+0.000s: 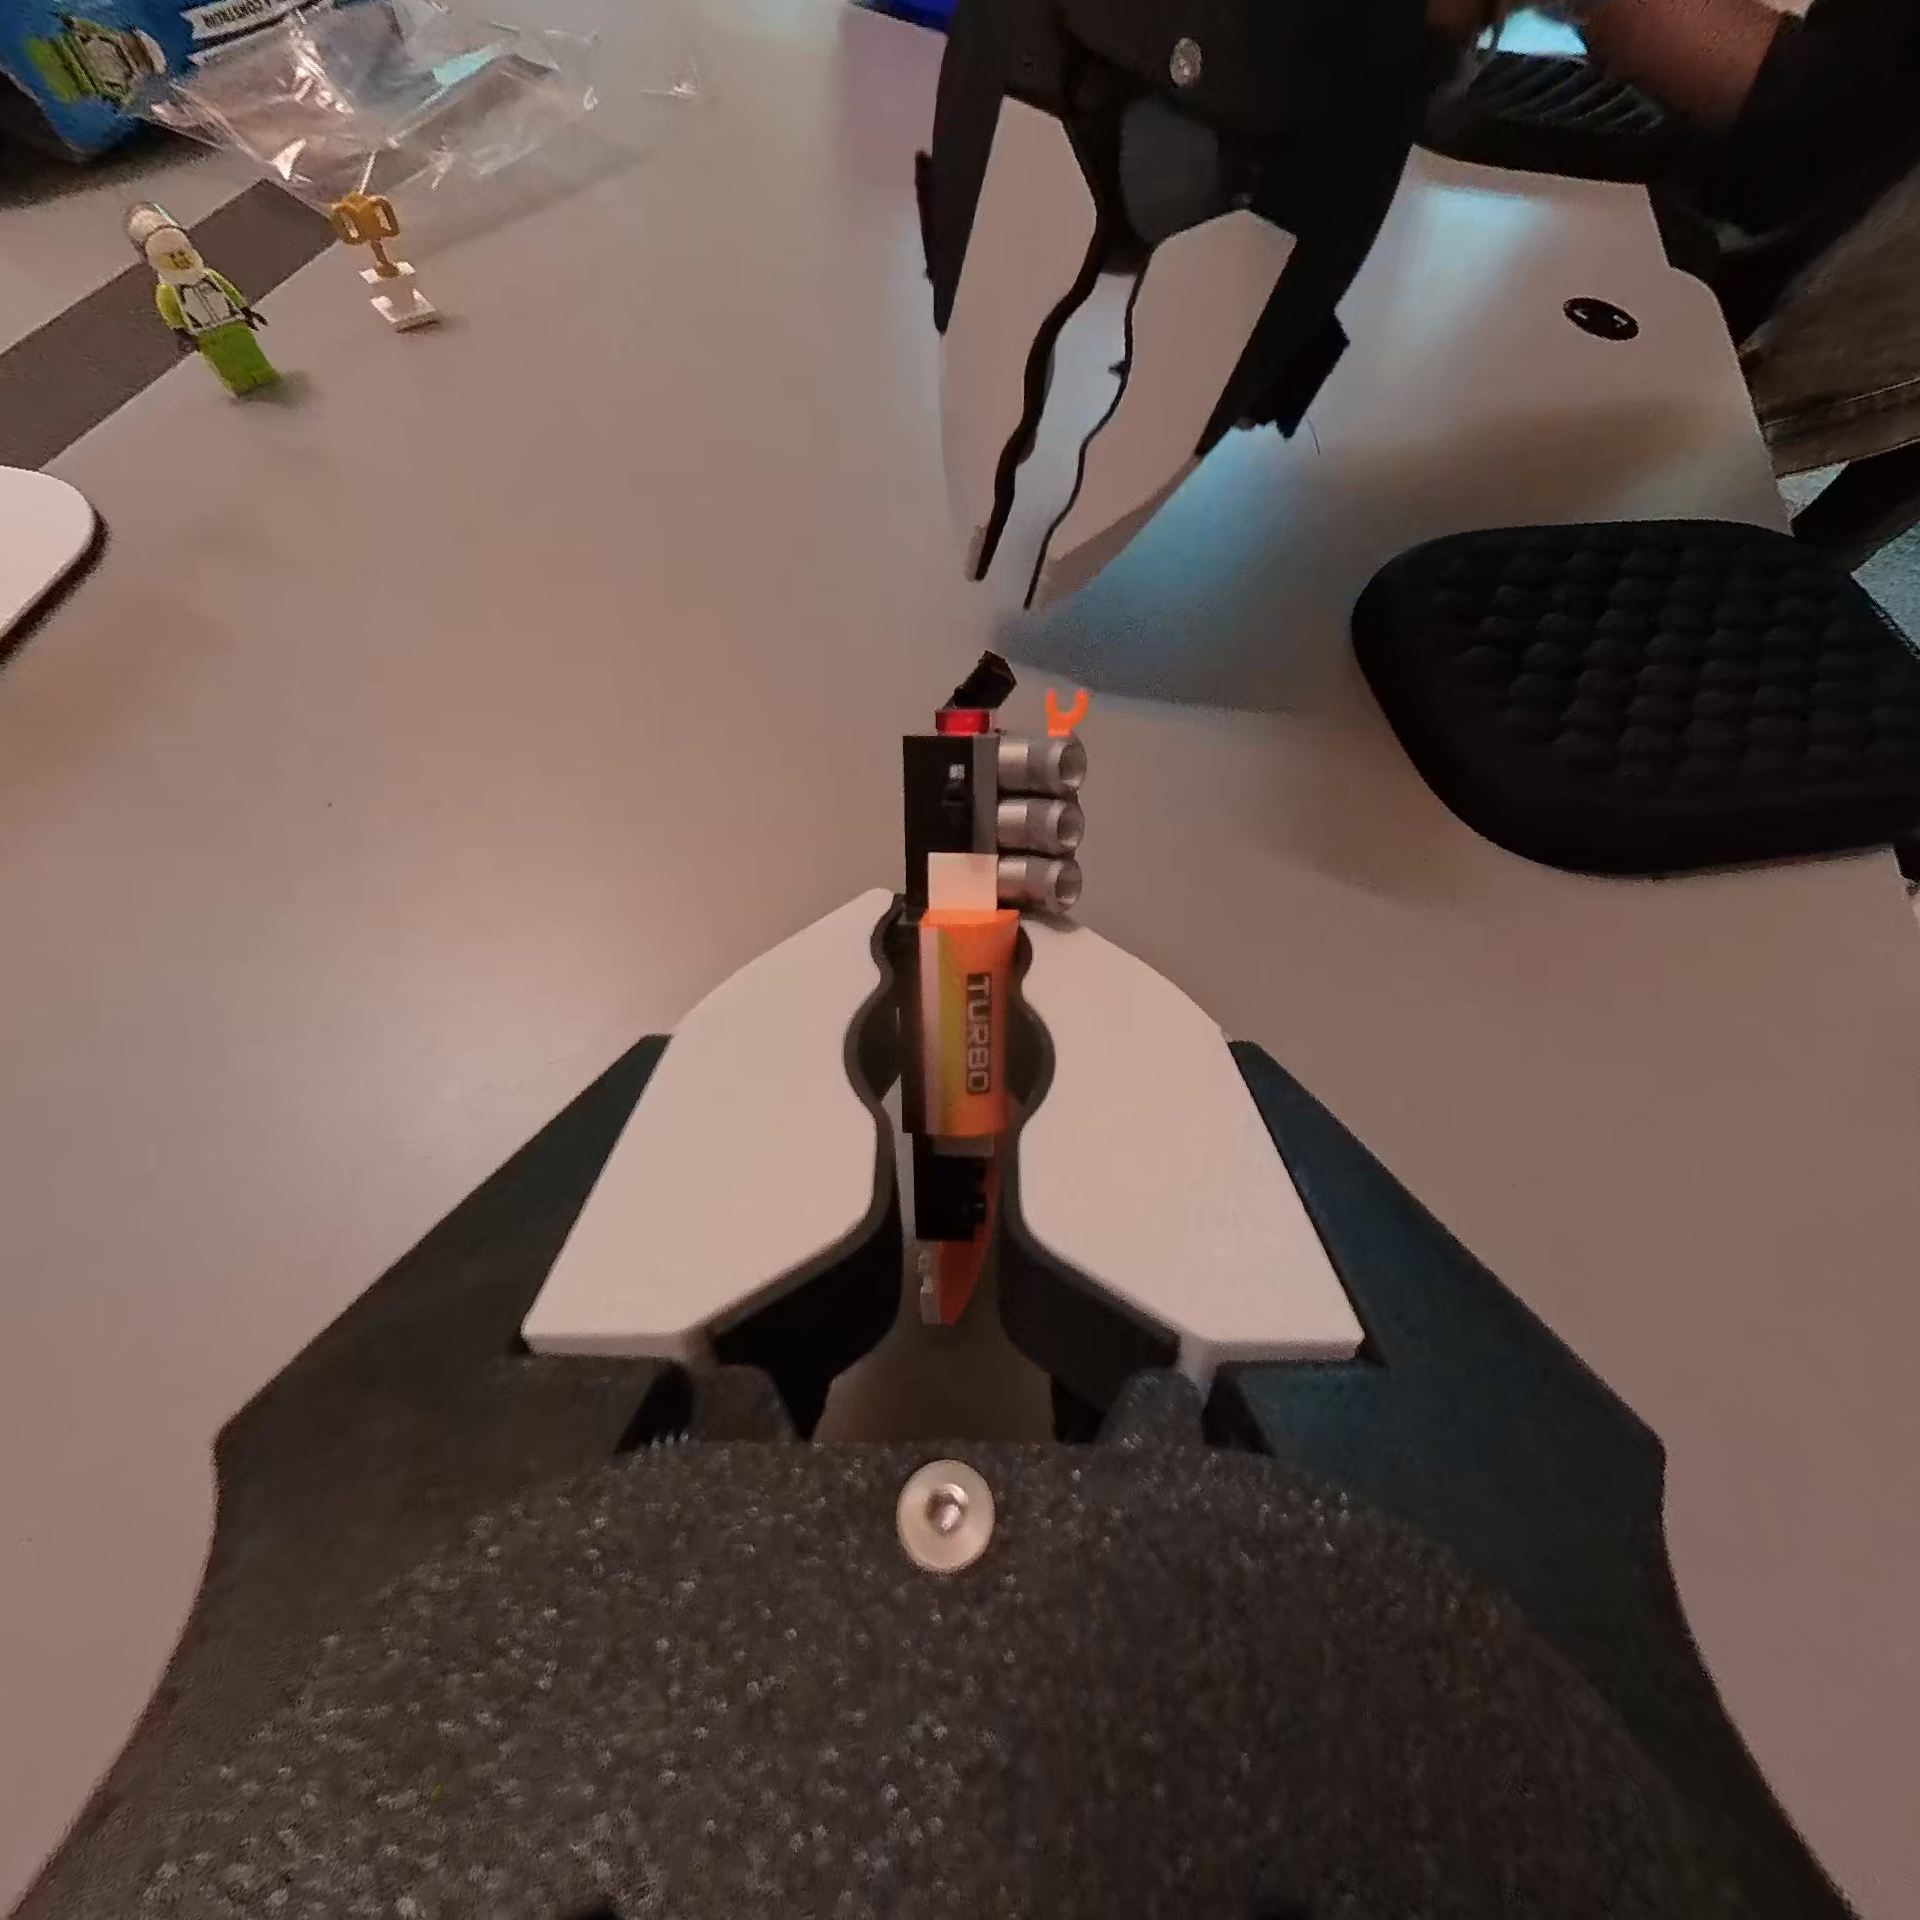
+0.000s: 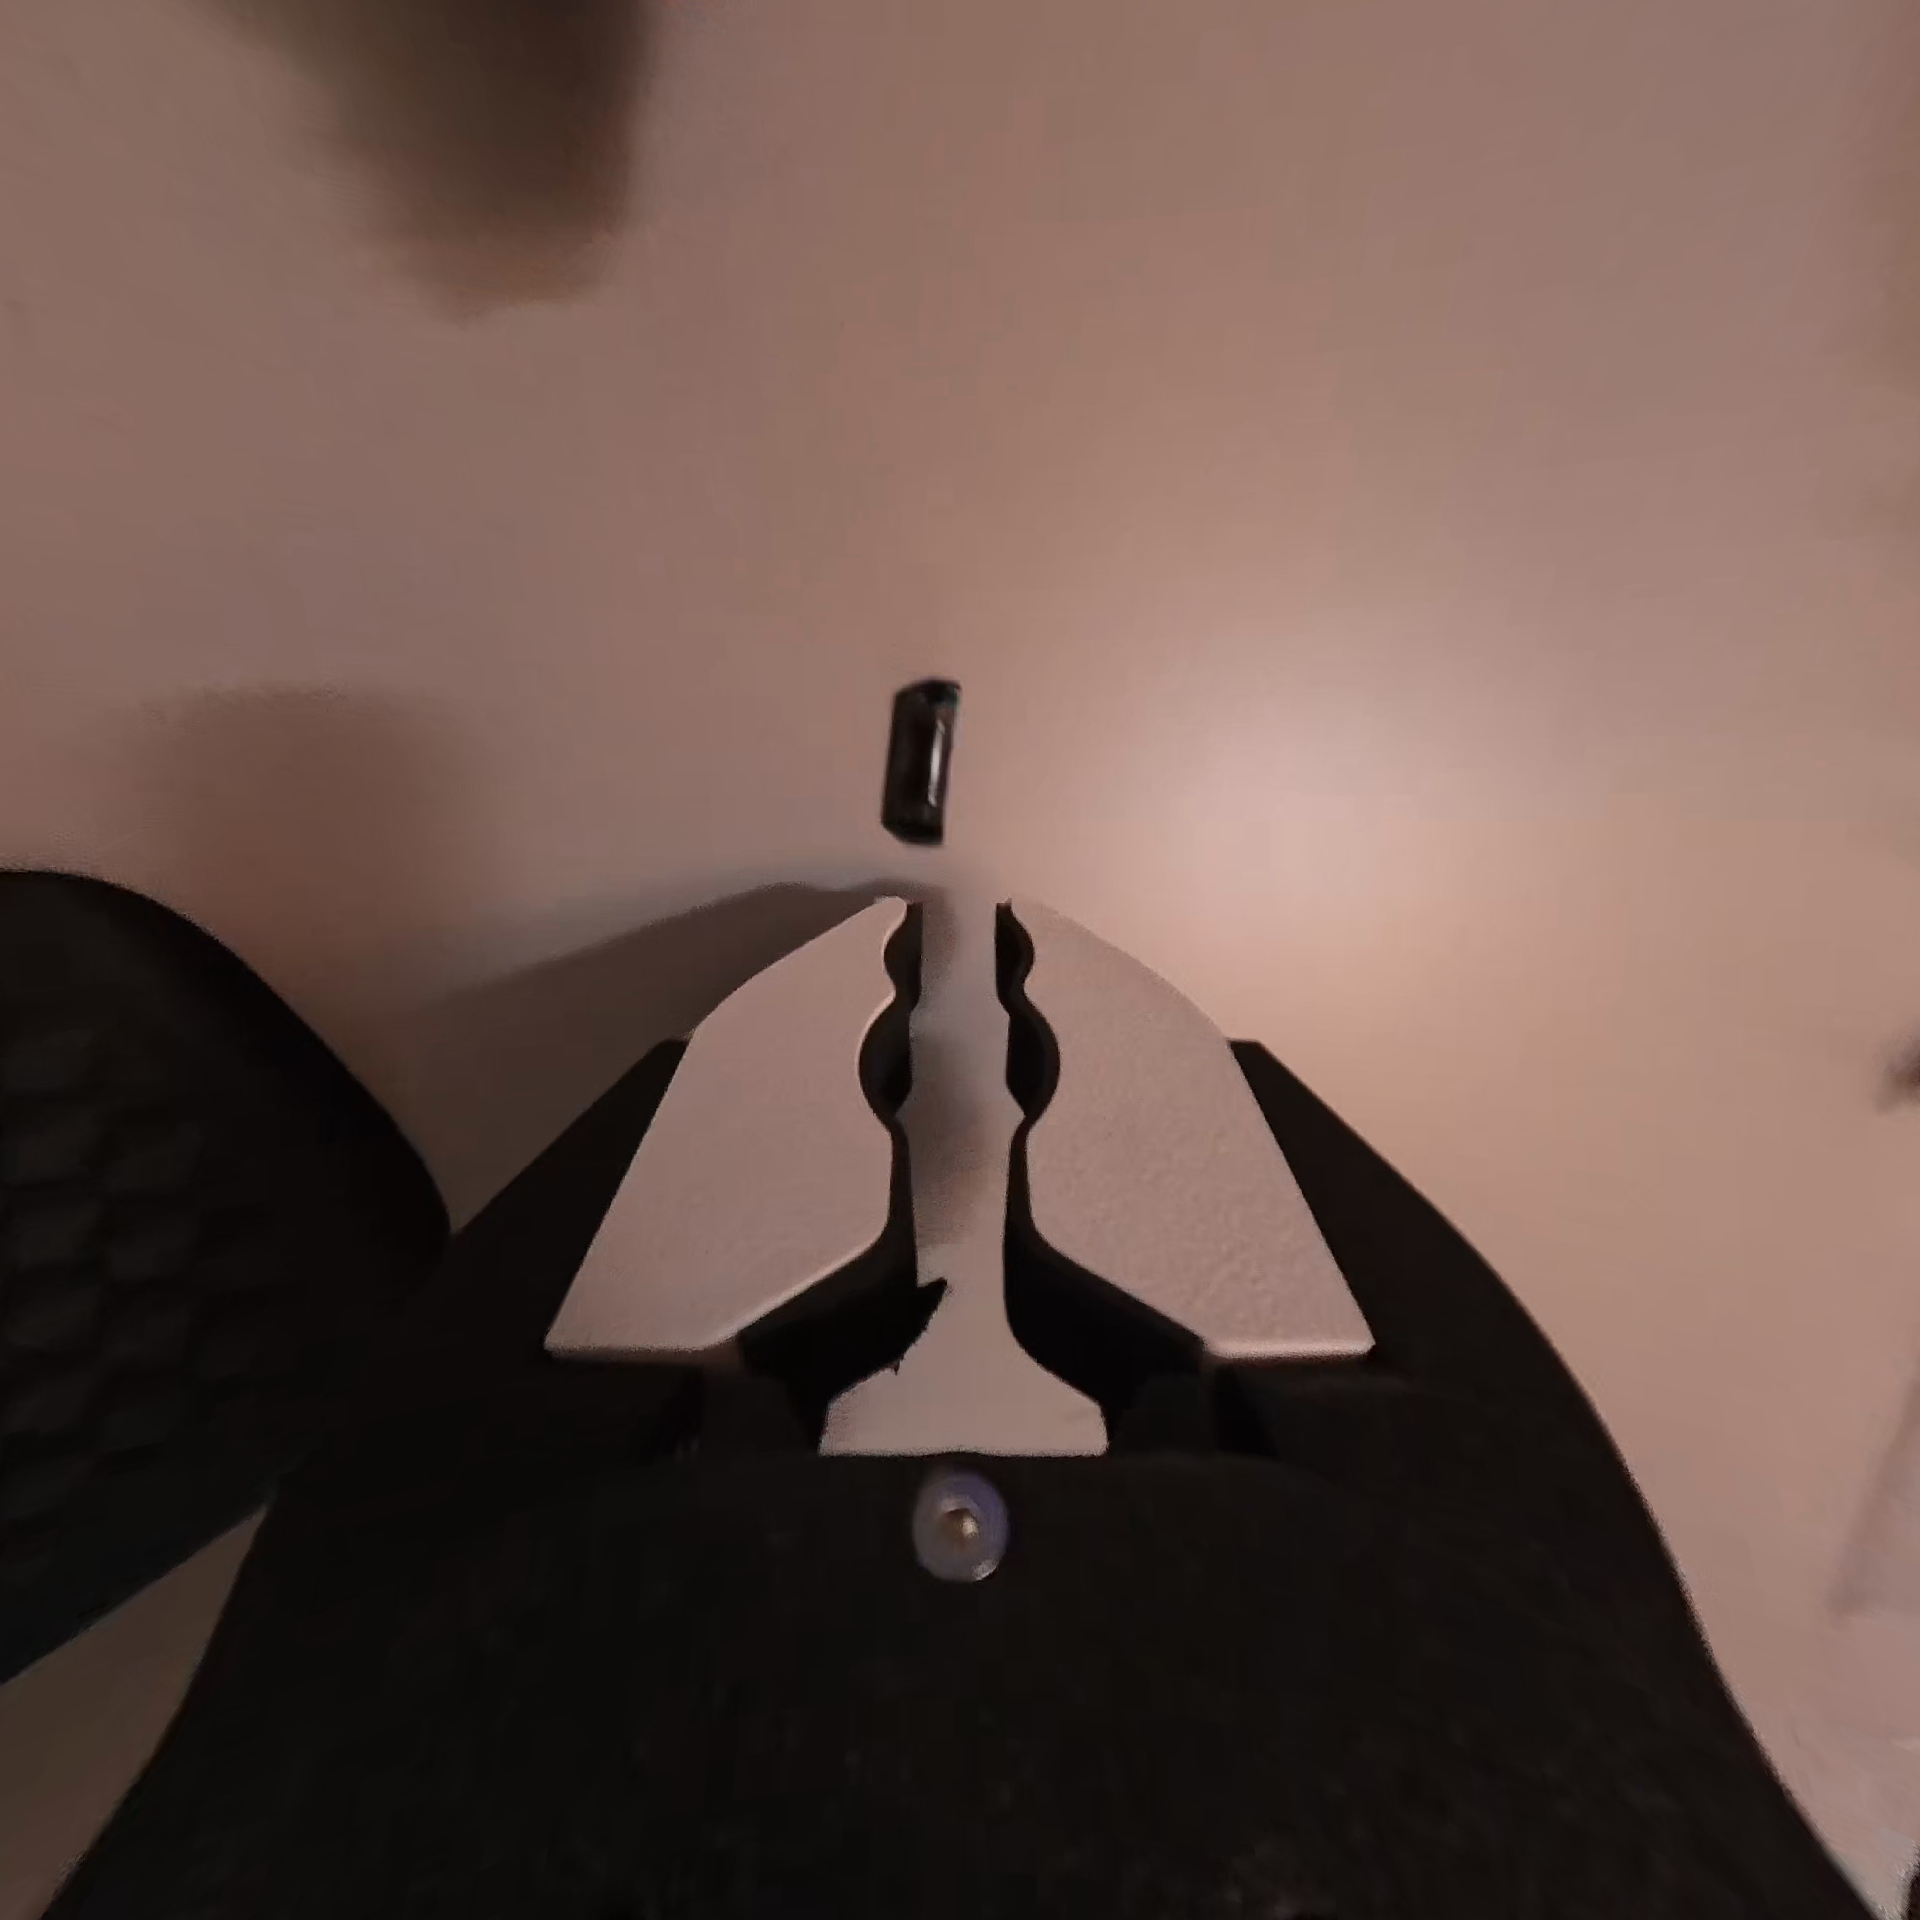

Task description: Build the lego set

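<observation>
Left gripper point(image 1: 956, 935) is clamped on the car point(image 1: 961, 997) at frame center, while the right gripper point(image 2: 958, 909), slightly parted and empty, sits just below the black piece point(image 2: 918, 764), whose long axis runs up-frame.

This looks like an office or meeting room. A wide pale grey table point(image 1: 582, 644) with rounded, cut-out edges fills the left wrist view, and a round black cable grommet point(image 1: 1600, 318) is set into it at two o'clock. A black mesh office-chair seat point(image 1: 1631, 696) sits against the table edge at three o'clock. At eleven o'clock lie clear plastic bags point(image 1: 416, 104) and a blue toy box point(image 1: 83, 62).
</observation>
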Motion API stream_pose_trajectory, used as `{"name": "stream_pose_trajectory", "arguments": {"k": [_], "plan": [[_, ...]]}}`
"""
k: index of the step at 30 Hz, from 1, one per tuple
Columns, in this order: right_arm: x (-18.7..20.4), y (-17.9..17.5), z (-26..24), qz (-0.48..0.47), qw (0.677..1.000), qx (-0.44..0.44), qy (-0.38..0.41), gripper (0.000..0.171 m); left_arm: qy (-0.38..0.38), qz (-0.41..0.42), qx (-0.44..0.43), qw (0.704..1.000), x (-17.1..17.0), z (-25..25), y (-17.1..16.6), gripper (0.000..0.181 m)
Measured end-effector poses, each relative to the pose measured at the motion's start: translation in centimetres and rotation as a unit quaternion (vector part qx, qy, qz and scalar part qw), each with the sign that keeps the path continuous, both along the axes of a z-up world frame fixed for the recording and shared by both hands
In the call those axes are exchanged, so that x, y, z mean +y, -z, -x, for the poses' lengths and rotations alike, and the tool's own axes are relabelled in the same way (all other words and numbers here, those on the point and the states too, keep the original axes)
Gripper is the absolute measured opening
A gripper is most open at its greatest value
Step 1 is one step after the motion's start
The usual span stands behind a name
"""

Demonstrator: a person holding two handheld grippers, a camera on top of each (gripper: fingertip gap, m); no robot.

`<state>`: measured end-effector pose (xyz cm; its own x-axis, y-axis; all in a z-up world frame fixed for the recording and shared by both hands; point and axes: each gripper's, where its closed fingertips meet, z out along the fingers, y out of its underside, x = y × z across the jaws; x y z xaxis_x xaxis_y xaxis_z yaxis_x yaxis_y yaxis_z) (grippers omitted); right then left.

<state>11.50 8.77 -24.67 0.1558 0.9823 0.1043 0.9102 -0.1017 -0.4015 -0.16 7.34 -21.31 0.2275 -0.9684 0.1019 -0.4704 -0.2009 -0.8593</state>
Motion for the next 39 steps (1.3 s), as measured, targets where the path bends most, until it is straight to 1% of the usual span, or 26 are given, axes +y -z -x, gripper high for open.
{"name": "stream_pose_trajectory", "arguments": {"k": [3, 7, 11, 16, 23, 27, 31, 39], "plan": [[-0.4, 0.2, 1.3, -0.021, 0.999, 0.025, -0.035, 0.016, 0.001, -0.001, 0.001, 1.0, -0.1, 0.0, 0.0, 0.015], [-0.3, 0.5, 2.0, -0.066, 0.994, 0.042, -0.078, 0.016, 0.004, -0.003, 0.003, 1.0, -0.2, -0.1, 0.1, 0.015], [0.0, 0.7, 2.5, -0.079, 0.992, 0.04, -0.087, 0.012, 0.003, -0.004, 0.004, 1.0, -0.2, -0.1, 0.1, 0.015], [-0.8, 0.4, 2.6, -0.125, 0.98, 0.04, -0.15, 0.007, 0.001, -0.004, 0.004, 1.0, -0.1, 0.0, 0.1, 0.015], [-0.4, 1.3, 2.4, -0.107, 0.985, 0.055, -0.124, 0.01, 0.004, -0.001, 0.006, 1.0, -0.1, -0.1, 0.4, 0.015], [0.3, 1.3, 2.3, -0.065, 0.991, 0.081, -0.082, 0.016, 0.004, 0.004, 0.003, 1.0, -0.1, -0.1, 0.4, 0.015], [1.4, 1.1, 2.3, -0.048, 0.991, 0.108, -0.055, 0.017, 0.004, 0.009, 0.0, 1.0, 0.0, -0.1, 0.4, 0.015], [1.5, 1.3, 3.2, -0.033, 0.992, 0.103, -0.067, 0.018, 0.004, 0.018, -0.006, 1.0, 0.0, -0.1, 0.4, 0.015]]}}
